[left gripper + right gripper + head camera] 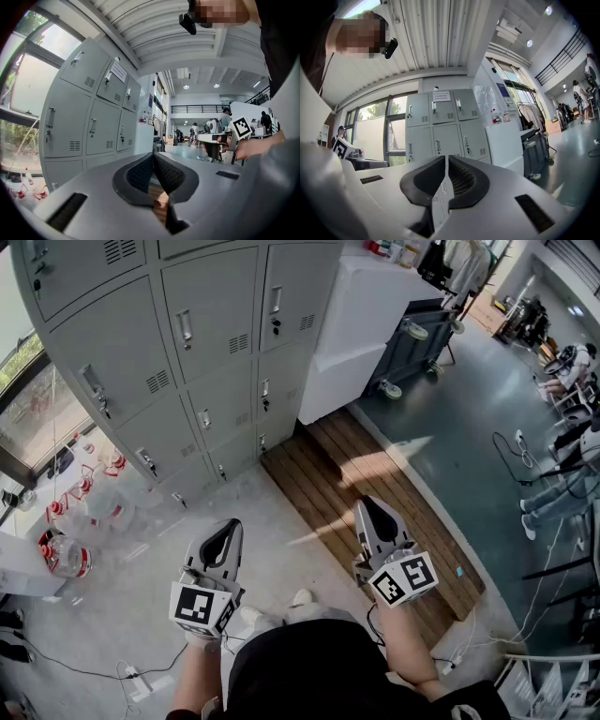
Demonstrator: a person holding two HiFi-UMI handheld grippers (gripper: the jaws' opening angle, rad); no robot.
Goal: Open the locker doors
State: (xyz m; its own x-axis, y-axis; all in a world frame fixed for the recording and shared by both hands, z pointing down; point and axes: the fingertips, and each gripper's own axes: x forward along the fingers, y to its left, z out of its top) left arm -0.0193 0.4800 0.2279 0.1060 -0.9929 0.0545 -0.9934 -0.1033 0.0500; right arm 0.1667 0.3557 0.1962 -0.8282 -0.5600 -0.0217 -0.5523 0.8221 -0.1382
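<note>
Both the left gripper (225,529) and the right gripper (368,505) are pinched closed with nothing in them. The lockers (211,362) stand at eleven o'clock, well apart, all closed. Step closer first, then open one gripper for a handle (185,329)

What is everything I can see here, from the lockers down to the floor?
Lockers: one bank, three columns, grey, visible doors shut, straight ahead.
Water bottles: several, clear with red labels, floor left of the lockers.
Cabinet: one, white, right of the lockers.
Cart: one, dark blue-grey, on castors, beyond the cabinet.
Wooden platform: one, brown slats, floor before the cabinet.
Cables: several, black, floor at right.
Other people: at least two, far right.
Left gripper: grey, jaws shut, empty.
Right gripper: grey, jaws together, empty.
</note>
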